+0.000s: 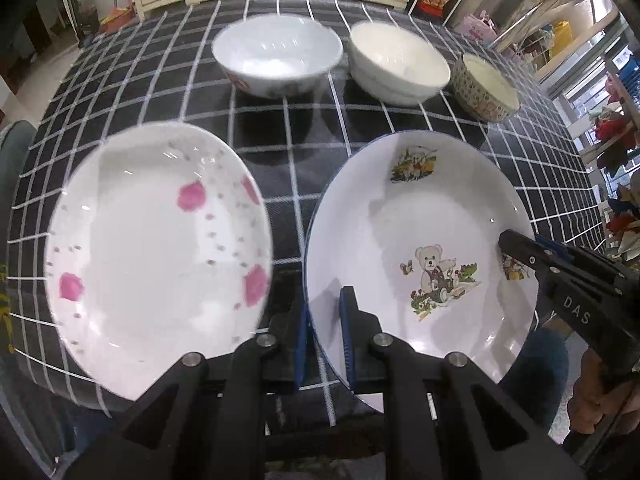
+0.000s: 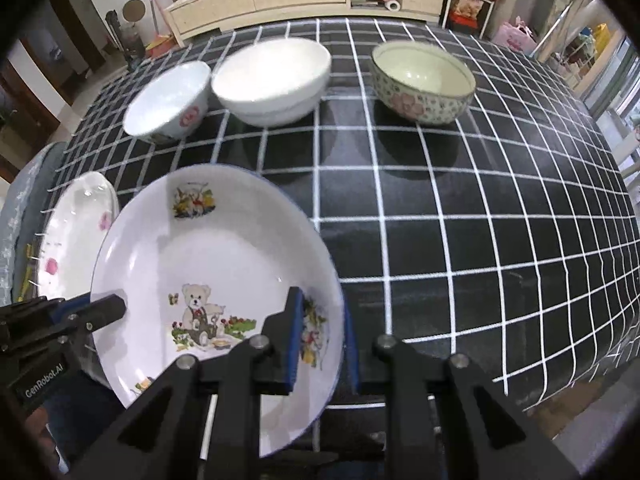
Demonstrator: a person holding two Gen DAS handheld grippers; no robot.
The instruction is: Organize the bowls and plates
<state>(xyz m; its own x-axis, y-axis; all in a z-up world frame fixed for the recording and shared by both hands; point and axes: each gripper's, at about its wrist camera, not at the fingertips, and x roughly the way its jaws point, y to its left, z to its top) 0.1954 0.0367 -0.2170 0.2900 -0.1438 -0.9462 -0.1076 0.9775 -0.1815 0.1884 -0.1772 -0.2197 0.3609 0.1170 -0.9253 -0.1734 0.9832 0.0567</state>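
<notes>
Plates: I count two; bear plate (image 1: 420, 248) sits between my claws, pink plate (image 1: 156, 256) left of them.
Bowls: three, ahead — bowl (image 1: 276, 56), white bowl (image 1: 398, 64), floral bowl (image 1: 484, 88).
Left claw (image 1: 324, 344): pinching bear plate's left rim.
Right claw (image 2: 322, 344): pinching its right rim.

Two plates, a bear-printed plate (image 1: 420, 264) and a pink-flowered plate (image 1: 156, 256), sit with three bowls: a white bowl with red marks (image 1: 276, 56), a plain white bowl (image 1: 396, 64) and a flower-patterned bowl (image 2: 422, 80).
</notes>
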